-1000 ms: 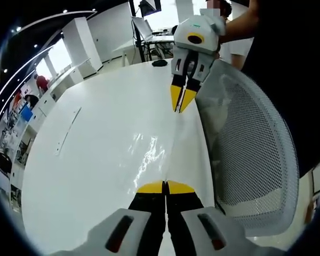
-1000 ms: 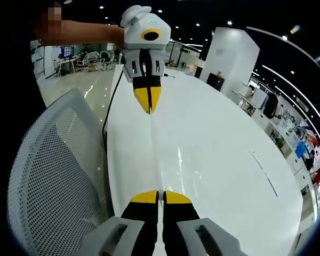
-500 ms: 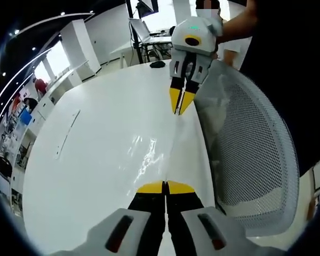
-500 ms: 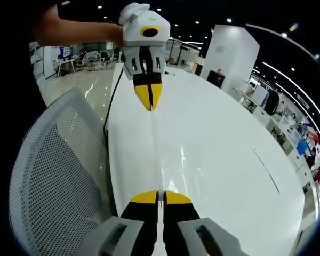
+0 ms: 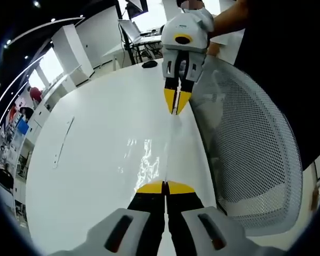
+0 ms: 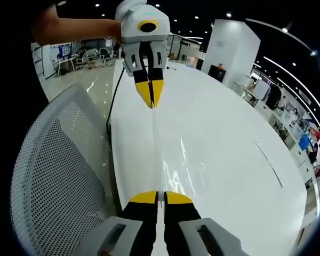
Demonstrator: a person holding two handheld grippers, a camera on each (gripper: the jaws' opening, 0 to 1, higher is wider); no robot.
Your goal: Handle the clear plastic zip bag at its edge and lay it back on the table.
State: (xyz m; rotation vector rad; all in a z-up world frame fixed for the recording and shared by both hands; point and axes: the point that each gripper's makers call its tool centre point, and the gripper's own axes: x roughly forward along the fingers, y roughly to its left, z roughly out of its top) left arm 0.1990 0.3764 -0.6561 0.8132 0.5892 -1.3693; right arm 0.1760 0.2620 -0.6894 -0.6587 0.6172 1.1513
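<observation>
- One white desk [image 5: 85, 160], one mesh chair [image 5: 256, 160] at its near edge.
- One clear zip bag [image 5: 168, 144] stretched edge-on above that desk edge.
- Left claw [image 5: 165, 187] and right claw [image 6: 159, 197] face each other, each clamped on an opposite bag end.

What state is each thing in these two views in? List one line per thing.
Clear plastic zip bag: stretched taut between both grippers, held at opposite edges above the table.
Left hand-held gripper: shut on the bag's edge.
Right hand-held gripper: shut on the bag's edge.
White mesh office chair: upright beside the white table.
</observation>
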